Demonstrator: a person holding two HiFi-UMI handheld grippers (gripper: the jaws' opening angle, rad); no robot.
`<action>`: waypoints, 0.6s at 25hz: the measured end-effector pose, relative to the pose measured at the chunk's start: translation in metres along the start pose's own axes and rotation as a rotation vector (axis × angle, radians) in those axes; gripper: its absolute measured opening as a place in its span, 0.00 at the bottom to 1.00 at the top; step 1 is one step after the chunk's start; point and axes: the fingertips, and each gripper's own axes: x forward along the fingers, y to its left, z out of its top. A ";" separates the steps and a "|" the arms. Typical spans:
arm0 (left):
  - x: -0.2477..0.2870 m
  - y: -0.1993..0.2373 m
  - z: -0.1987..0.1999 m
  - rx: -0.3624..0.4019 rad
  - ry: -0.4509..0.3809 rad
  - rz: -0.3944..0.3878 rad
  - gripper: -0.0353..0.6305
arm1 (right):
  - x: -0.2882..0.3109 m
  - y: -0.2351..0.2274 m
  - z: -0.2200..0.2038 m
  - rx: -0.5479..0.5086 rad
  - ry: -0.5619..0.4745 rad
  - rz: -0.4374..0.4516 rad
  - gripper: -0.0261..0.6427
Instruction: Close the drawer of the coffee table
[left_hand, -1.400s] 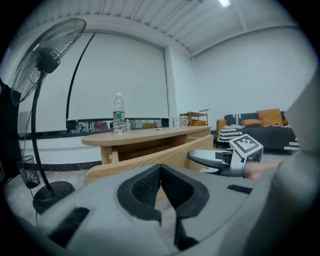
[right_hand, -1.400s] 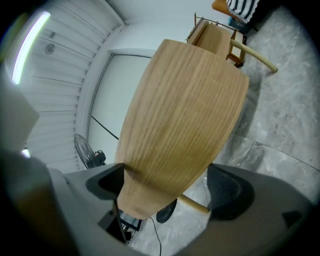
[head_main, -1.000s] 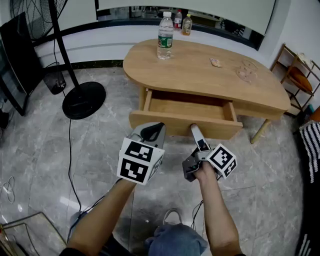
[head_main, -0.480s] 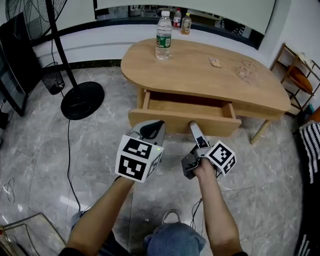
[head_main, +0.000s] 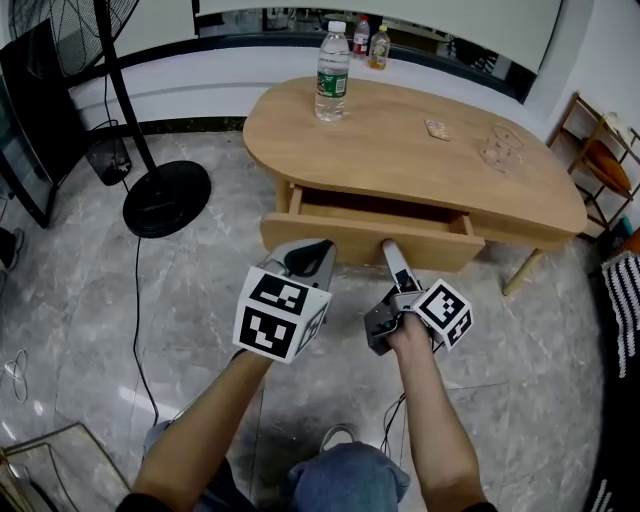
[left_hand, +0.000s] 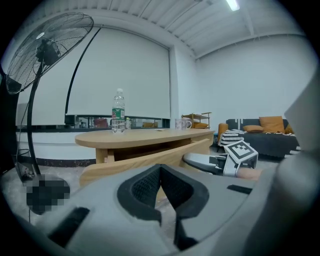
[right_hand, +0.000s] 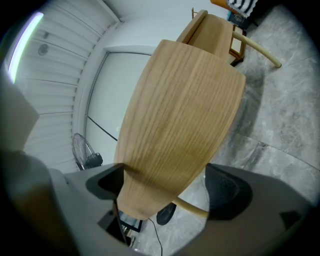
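Note:
The oval wooden coffee table (head_main: 400, 150) has its drawer (head_main: 350, 240) pulled partly out toward me. My right gripper (head_main: 388, 248) is turned on its side with its tip against the drawer's front panel. In the right gripper view the jaws of this gripper (right_hand: 167, 187) stand open, and the wooden panel (right_hand: 180, 120) fills the space ahead of them. My left gripper (head_main: 310, 256) hovers just left of it, close to the panel, with nothing held. In the left gripper view its pads (left_hand: 161, 170) meet, and the drawer front (left_hand: 145, 161) lies beyond them.
A water bottle (head_main: 332, 72) stands on the table's far left, with small items (head_main: 436, 128) and clear glassware (head_main: 497, 145) to the right. A floor fan's base (head_main: 166, 185) and cable lie to the left. A wooden shelf (head_main: 600, 150) stands at the right.
The drawer has slid a little way into the table, so its opening is narrower. Both grippers have moved slightly forward with it.

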 end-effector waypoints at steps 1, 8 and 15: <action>0.002 0.003 0.000 -0.003 0.002 0.004 0.06 | 0.003 0.000 0.001 0.003 -0.001 0.000 0.80; 0.013 0.017 0.003 -0.019 0.004 0.019 0.06 | 0.020 -0.004 0.007 0.007 -0.006 -0.003 0.78; 0.026 0.026 0.001 -0.018 0.019 0.029 0.06 | 0.037 -0.006 0.015 0.007 -0.002 0.000 0.78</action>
